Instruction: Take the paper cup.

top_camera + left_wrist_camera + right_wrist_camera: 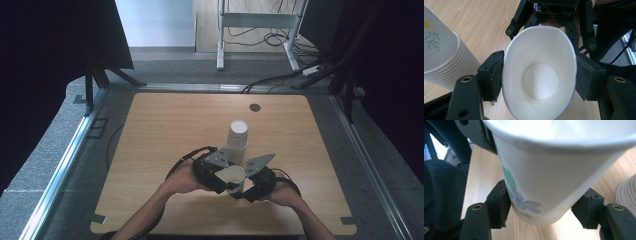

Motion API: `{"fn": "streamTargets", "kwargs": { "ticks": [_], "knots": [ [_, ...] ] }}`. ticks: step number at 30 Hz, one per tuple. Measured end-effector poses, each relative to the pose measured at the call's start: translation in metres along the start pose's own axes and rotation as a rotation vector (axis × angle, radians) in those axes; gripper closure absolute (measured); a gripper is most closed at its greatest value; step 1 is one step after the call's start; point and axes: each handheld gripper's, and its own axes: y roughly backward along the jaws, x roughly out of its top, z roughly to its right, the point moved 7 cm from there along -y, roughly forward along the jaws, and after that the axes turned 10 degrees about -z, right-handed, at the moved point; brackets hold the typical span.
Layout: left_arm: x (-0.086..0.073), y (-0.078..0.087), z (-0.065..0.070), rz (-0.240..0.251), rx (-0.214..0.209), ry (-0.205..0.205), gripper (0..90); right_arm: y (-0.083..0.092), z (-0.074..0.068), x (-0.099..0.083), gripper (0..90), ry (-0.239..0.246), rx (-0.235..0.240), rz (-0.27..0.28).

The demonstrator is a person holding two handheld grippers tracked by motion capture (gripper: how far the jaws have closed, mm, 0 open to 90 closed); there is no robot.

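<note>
Both hands meet low over the table (150,130). The left gripper (539,75) squeezes the empty paper cup (540,72) near its rim; the right gripper (541,207) clamps its base. A cup stack (237,135) stands just beyond.

A lab recording bay: wooden bench (165,130) framed by aluminium rails (62,165), black curtains (45,45), and floor cables (270,37).
</note>
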Motion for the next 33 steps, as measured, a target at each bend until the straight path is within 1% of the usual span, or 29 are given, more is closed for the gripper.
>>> {"fn": "streamTargets", "kwargs": {
  "ticks": [1,3,5,6,9,10,11,13,17,20,21,23,24,26,29,31,33],
  "knots": [
    [0.000,0.000,0.000,0.000,0.000,0.000,31.9,0.000,0.000,0.000,36.2,0.000,0.000,0.000],
    [0.001,0.001,-0.001,-0.016,0.017,-0.006,32.5,0.000,0.001,0.001,31.6,-0.003,-0.010,0.009],
    [0.001,0.001,-0.001,-0.024,0.022,-0.008,32.7,0.001,0.002,0.000,27.6,0.000,-0.022,0.011],
    [0.001,0.001,-0.002,-0.036,0.031,-0.012,32.7,0.001,0.002,0.000,25.8,0.000,-0.030,0.009],
    [0.000,0.000,-0.003,-0.060,0.052,-0.011,32.8,0.003,0.005,-0.001,19.6,-0.018,-0.059,0.009],
    [0.000,0.000,-0.003,-0.060,0.052,-0.011,32.8,0.004,0.006,-0.001,17.9,-0.031,-0.068,0.009],
    [-0.001,0.000,-0.004,-0.070,0.062,-0.008,32.7,0.005,0.007,-0.001,15.8,-0.039,-0.074,0.011],
    [-0.001,0.000,-0.006,-0.080,0.074,-0.005,32.7,0.006,0.009,-0.002,13.5,-0.056,-0.088,0.015],
    [-0.003,0.001,-0.010,-0.091,0.091,0.011,32.6,0.009,0.011,-0.003,12.8,-0.076,-0.111,0.019],
    [-0.004,0.001,-0.011,-0.097,0.101,0.019,32.6,0.010,0.011,-0.005,12.4,-0.085,-0.116,0.014],
    [-0.005,0.001,-0.013,-0.106,0.107,0.023,32.5,0.010,0.012,-0.007,11.1,-0.083,-0.131,0.005],
    [-0.006,0.001,-0.014,-0.109,0.113,0.034,32.5,0.010,0.012,-0.008,8.9,-0.090,-0.134,0.002],
    [-0.007,0.001,-0.015,-0.118,0.116,0.032,32.5,0.009,0.012,-0.009,7.7,-0.095,-0.137,0.000],
    [-0.008,0.001,-0.016,-0.118,0.120,0.040,32.5,0.009,0.012,-0.011,5.8,-0.102,-0.144,-0.003],
    [-0.009,0.002,-0.017,-0.124,0.128,0.045,32.5,0.009,0.012,-0.014,4.9,-0.115,-0.157,-0.010],
    [-0.011,0.003,-0.019,-0.127,0.136,0.058,32.5,0.009,0.012,-0.016,4.5,-0.119,-0.163,-0.013],
    [-0.012,0.004,-0.020,-0.133,0.142,0.059,32.5,0.010,0.014,-0.018,4.4,-0.128,-0.172,-0.011]
  ]
}}
